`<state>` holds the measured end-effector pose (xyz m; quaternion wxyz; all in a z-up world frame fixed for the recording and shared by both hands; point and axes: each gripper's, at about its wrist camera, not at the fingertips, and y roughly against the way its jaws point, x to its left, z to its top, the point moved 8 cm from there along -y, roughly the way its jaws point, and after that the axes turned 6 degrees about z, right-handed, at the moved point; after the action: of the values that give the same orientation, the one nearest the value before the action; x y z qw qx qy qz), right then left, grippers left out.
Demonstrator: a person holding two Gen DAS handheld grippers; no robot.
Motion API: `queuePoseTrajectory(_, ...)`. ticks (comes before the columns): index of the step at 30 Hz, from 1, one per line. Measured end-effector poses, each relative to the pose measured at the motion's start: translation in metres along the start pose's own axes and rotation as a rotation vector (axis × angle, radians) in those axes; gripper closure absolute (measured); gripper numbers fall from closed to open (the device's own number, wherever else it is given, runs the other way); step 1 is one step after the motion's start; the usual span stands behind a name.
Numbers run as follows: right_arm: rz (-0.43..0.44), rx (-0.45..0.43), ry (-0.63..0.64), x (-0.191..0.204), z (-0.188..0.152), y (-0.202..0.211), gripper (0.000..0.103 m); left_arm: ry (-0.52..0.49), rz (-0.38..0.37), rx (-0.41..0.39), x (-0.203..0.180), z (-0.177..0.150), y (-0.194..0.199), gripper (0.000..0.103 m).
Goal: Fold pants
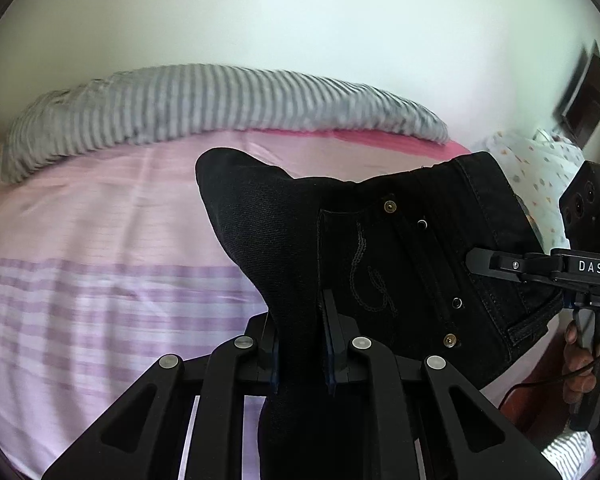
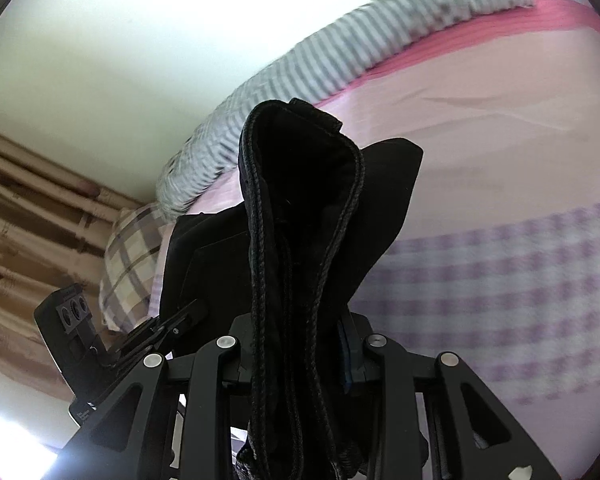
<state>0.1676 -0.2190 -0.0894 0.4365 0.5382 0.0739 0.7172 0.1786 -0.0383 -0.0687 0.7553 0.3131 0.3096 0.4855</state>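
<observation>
pants: I'm holding black denim pants (image 1: 380, 248) up off the bed (image 1: 100, 240), waistband end bunched between both grippers
left gripper (image 1: 302, 344): fingers nearly closed, pinching a fold of dark fabric near the pocket stitching
right gripper (image 2: 304, 344): fingers clamping thick stacked waistband seams, slightly wider
handling: I'm judging it heavy, soft, limp denim; seams stiff, not slippery, not fragile
grip spot: I'm favouring waistband corners and hems, thick edges that won't slip
far side: striped blanket (image 1: 220, 100) against the wall
</observation>
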Motion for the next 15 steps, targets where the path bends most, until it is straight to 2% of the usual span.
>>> queuePoseTrajectory(9,0.073,0.062,0.049,0.061,0.009,-0.069,0.076,0.061,0.093,-0.032,0.093,0.010,0.028,0.087)
queuePoseTrajectory(15,0.098,0.082,0.041,0.078,0.022,-0.108,0.076,0.069,0.129,-0.038,0.131,0.033,0.018,0.087)
